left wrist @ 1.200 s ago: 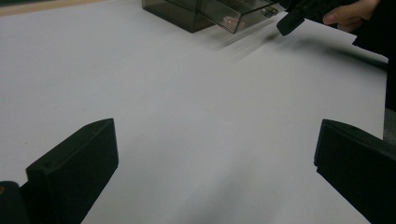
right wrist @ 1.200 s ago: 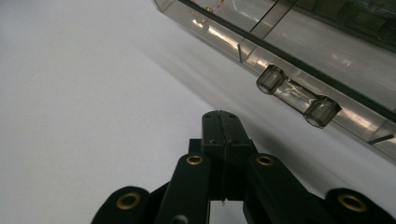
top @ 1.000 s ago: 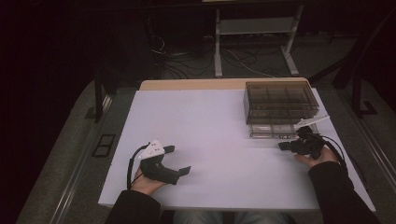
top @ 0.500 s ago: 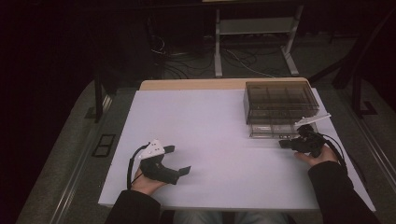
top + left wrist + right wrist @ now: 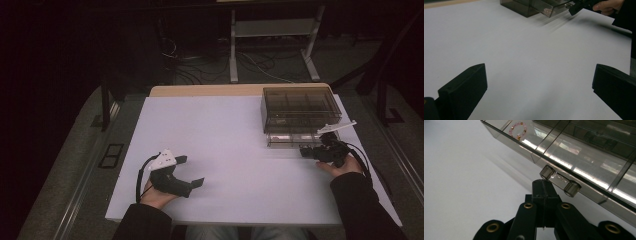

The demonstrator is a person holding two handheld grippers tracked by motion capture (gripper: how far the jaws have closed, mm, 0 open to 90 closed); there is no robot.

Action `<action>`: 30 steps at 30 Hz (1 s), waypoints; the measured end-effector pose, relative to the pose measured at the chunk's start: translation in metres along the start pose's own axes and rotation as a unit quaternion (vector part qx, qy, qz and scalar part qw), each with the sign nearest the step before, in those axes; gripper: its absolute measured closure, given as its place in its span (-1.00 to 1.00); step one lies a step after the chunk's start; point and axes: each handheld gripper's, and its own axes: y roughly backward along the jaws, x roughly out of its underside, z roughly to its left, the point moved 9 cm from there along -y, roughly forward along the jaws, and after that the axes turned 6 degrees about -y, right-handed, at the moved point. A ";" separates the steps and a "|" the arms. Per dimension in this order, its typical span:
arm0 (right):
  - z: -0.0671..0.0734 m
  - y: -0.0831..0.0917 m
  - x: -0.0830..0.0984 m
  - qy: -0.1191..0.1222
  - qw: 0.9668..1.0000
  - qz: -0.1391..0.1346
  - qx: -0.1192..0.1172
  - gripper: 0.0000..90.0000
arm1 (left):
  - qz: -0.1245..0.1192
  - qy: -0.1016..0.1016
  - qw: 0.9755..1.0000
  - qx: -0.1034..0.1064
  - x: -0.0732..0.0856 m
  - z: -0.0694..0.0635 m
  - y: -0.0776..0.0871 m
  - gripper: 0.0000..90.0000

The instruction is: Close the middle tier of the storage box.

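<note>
A smoky clear drawer box stands at the table's far right, its bottom drawer pulled out toward me. In the right gripper view a pink bead bracelet lies in the drawer's end compartment. My right gripper is shut with nothing between its jaws. Its joined tips sit right under the drawer's clear bar handle, touching or nearly touching it. My left gripper rests open on the white table top at the near left, its jaws wide apart over bare surface.
The white sheet covers most of the wooden table. Beyond the table, the dark floor has cables and a metal stand. The other hand and gripper appear at the top right of the left gripper view.
</note>
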 end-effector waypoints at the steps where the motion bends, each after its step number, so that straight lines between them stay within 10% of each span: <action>1: 0.000 0.000 0.000 -0.001 1.000 0.000 0.000 0.97 | 0.000 0.000 1.000 0.000 0.000 0.000 0.000 -1.00; 30: -0.005 -0.001 -0.007 -0.008 1.000 -0.013 0.008 0.97 | 0.003 -0.002 1.000 0.001 0.001 0.000 -0.001 -1.00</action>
